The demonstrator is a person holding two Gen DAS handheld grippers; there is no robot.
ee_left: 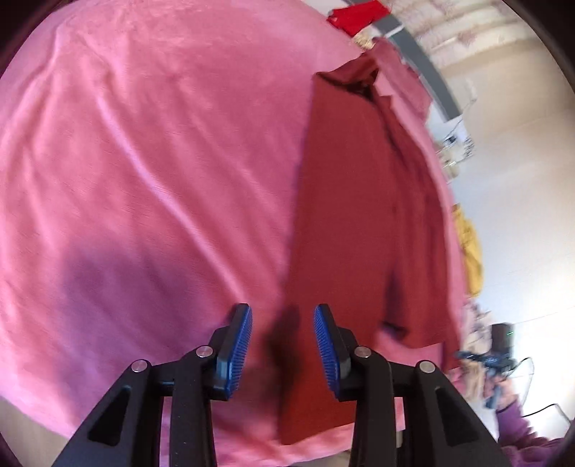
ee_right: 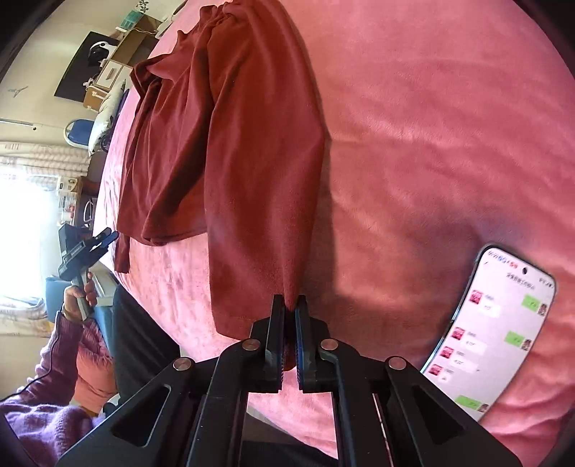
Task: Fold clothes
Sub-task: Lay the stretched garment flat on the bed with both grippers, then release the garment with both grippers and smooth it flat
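Observation:
A dark red garment (ee_left: pixel 352 201) lies on a pink blanket (ee_left: pixel 151 172), folded lengthwise into a long strip, with its collar at the far end. My left gripper (ee_left: pixel 283 323) is open and empty, hovering above the garment's near left edge. In the right wrist view the same garment (ee_right: pixel 222 143) stretches away from me. My right gripper (ee_right: pixel 290 305) is shut on its near corner, holding that edge a little above the blanket (ee_right: pixel 431 125). The left gripper (ee_right: pixel 90 248) also shows at the far left, held in a hand off the blanket's side.
A phone (ee_right: pixel 492 330) with a lit chat screen lies on the blanket at the right. A red cloth (ee_left: pixel 359 16) lies at the far end of the bed. Yellow clothing (ee_left: pixel 470 251) and other clutter lie beyond the blanket's right edge. Furniture and boxes (ee_right: pixel 107 72) stand past the bed.

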